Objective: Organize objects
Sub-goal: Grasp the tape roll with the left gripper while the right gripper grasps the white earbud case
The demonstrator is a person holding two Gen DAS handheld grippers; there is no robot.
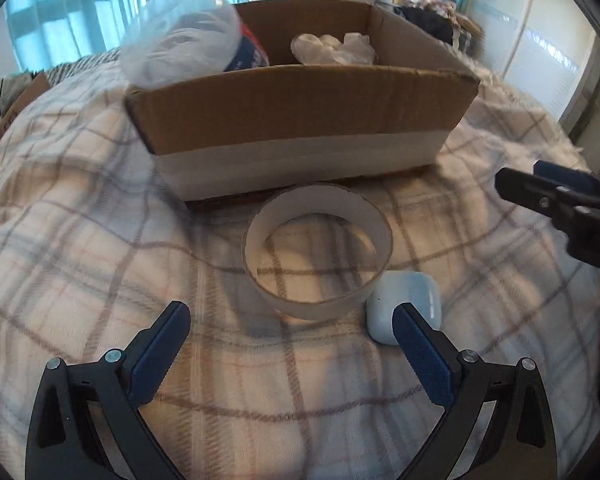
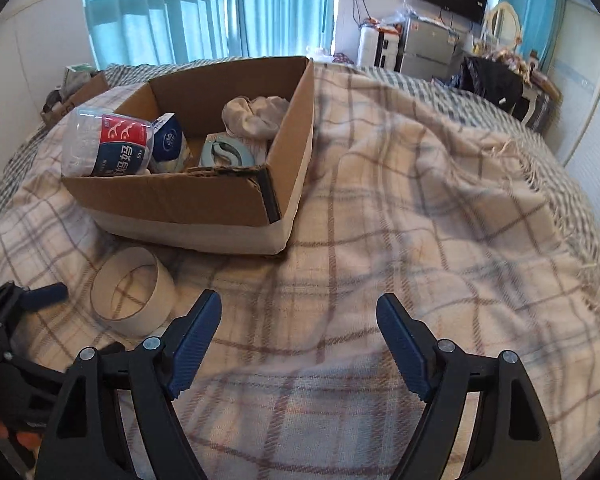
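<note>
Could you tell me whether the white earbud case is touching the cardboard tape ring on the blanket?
Touching, it seems: in the left wrist view the earbud case sits against the tape ring at its lower right wall, with no blanket visible between them.

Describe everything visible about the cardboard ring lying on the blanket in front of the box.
The cardboard ring is a short, thin-walled, whitish-grey hoop, seemingly an empty tape core, open at top and bottom so the plaid blanket shows through it. It rests flat on one rim, hole facing up, just in front of the cardboard box. A small pale blue case sits against or very near its right side. The open left tool is just short of it, not touching.
</note>
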